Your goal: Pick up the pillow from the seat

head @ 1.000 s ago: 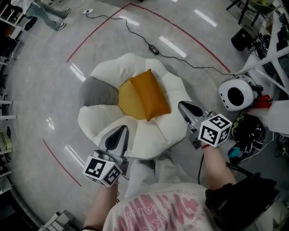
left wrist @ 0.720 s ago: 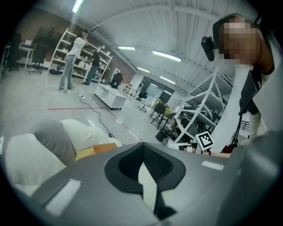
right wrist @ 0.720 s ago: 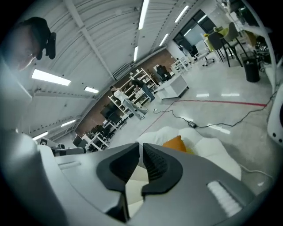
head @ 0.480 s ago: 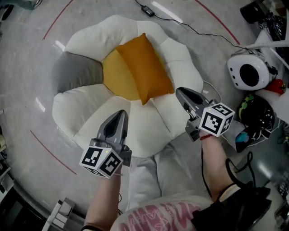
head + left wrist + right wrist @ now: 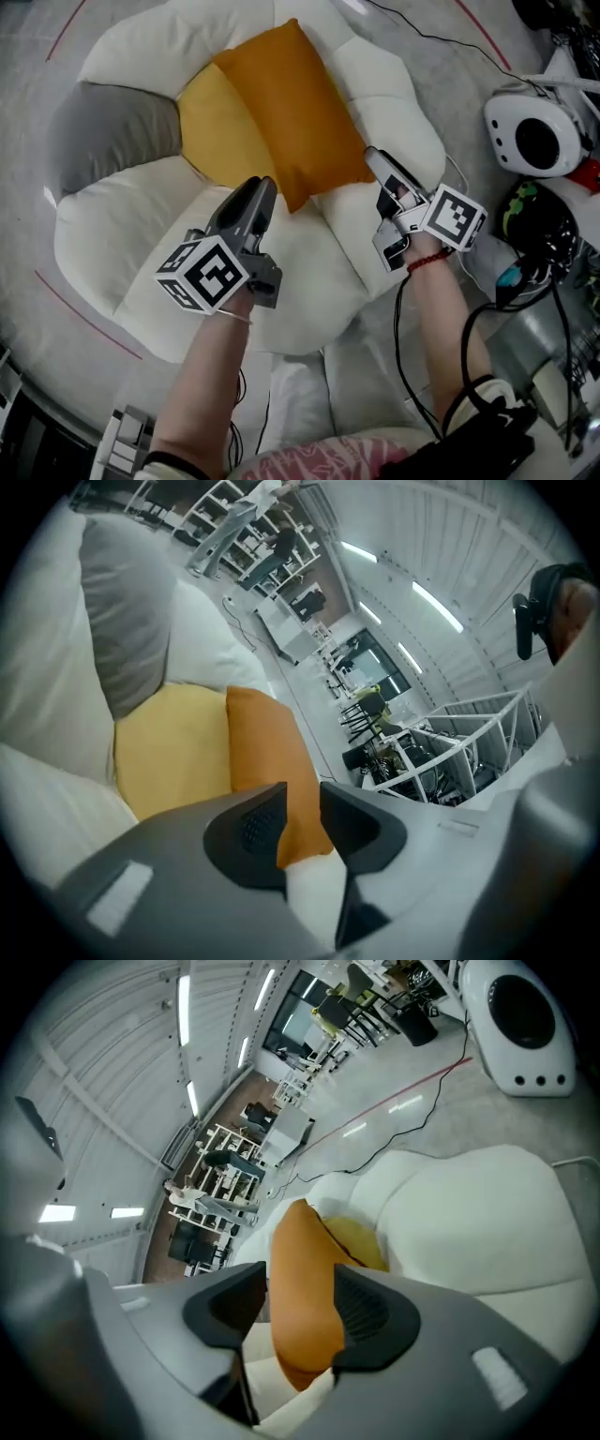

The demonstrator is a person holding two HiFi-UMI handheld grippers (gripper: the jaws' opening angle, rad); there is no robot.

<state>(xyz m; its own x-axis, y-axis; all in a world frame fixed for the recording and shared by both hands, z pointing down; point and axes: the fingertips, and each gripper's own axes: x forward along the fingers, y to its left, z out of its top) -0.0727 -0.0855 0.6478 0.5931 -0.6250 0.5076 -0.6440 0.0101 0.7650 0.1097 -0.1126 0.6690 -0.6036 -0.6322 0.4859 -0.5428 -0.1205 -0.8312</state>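
An orange pillow [image 5: 291,103] lies tilted across the yellow centre [image 5: 211,122] of a white flower-shaped seat [image 5: 309,272] that has one grey petal [image 5: 103,131]. My left gripper [image 5: 265,187] hovers just short of the pillow's near corner. Its jaws are opening, and in the left gripper view the pillow [image 5: 267,752] shows through the gap of the left gripper [image 5: 302,803], not pressed. My right gripper [image 5: 370,155] is at the pillow's right edge, jaws opening. In the right gripper view the pillow [image 5: 300,1251] fills the gap of the right gripper [image 5: 300,1288] without being pinched.
A white round device with a black face [image 5: 534,131] and a black and green item [image 5: 539,234] lie on the floor to the right of the seat. A black cable [image 5: 441,37] runs behind it. A red line [image 5: 84,319] curves on the floor at the left.
Both grippers have moved forward over the seat to the pillow's near end, and the view has closed in. Both pairs of jaws, shut earlier, now stand apart.
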